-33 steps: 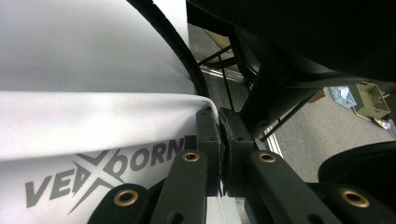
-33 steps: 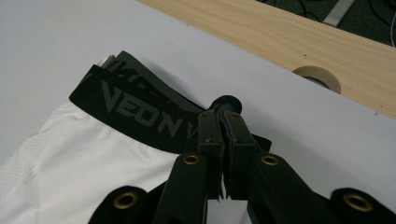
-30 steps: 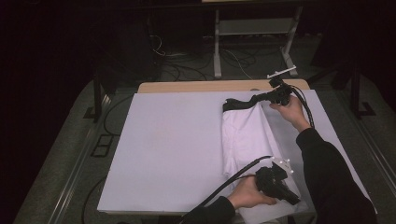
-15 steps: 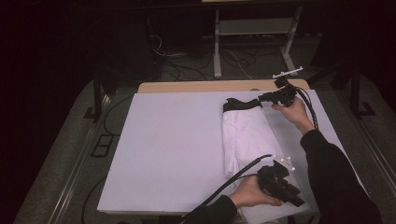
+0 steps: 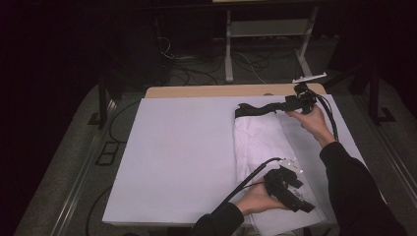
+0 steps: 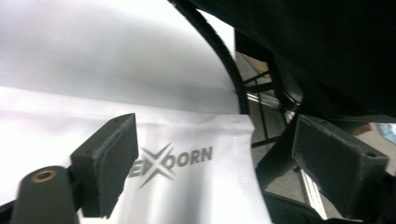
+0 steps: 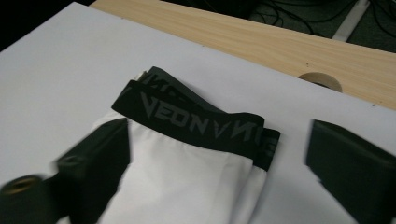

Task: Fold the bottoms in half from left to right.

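White shorts [image 5: 268,162] with a black band [image 5: 258,108] lie folded on the white sheet [image 5: 182,157], at about three o'clock on the table. The left gripper [image 5: 302,204] and the right gripper [image 5: 290,104] have both just been opening wide, with nothing pinched between them.

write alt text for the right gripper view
Folded white shorts with a black waistband lie on a white sheet. The right tongs stand open above them, having just opened, nothing between the jaws. A wooden table edge runs behind.
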The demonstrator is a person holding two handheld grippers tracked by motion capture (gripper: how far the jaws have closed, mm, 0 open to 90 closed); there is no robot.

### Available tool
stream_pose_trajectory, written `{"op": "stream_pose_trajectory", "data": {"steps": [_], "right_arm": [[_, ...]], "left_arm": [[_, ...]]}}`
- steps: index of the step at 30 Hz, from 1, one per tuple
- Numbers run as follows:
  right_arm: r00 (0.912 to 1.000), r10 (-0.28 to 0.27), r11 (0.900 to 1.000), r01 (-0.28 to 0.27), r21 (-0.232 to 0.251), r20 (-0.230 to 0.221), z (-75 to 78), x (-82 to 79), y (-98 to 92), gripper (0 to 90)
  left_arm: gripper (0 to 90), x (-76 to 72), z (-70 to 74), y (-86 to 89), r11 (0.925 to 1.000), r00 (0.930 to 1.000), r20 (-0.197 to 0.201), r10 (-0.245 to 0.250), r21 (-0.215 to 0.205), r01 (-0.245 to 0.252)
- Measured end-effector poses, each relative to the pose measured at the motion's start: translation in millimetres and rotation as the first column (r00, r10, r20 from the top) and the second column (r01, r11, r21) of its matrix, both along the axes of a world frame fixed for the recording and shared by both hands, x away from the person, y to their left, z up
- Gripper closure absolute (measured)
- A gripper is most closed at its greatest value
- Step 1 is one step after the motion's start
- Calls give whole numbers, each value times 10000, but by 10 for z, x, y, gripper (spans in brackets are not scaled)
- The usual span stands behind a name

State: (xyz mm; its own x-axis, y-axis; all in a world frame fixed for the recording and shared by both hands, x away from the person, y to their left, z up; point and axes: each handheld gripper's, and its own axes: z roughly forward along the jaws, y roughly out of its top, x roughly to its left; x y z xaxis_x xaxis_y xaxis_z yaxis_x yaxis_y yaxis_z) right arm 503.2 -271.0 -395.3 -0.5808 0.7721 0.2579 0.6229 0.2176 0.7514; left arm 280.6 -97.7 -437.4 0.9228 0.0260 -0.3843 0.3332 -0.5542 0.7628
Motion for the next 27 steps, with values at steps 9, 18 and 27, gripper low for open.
{"op": "stream_pose_trajectory", "data": {"steps": [9, 18, 27], "right_arm": [[9989, 93, 9999, -89, -88, 457, 64, -116, 26, 0], [9980, -9, 10000, 7, 32, 627, 119, -220, -10, 0], [9979, -1, 10000, 5, -61, 651, 128, -283, -15, 0]], "left_arm": [[0, 106, 91, 138, 9972, 9964, 394, 747, 55, -749], [0, 225, 179, 322, 9893, 9860, 832, 1448, -305, -1427], [0, 356, 264, 496, 9753, 9680, 1274, 2164, -740, -2083]]}}
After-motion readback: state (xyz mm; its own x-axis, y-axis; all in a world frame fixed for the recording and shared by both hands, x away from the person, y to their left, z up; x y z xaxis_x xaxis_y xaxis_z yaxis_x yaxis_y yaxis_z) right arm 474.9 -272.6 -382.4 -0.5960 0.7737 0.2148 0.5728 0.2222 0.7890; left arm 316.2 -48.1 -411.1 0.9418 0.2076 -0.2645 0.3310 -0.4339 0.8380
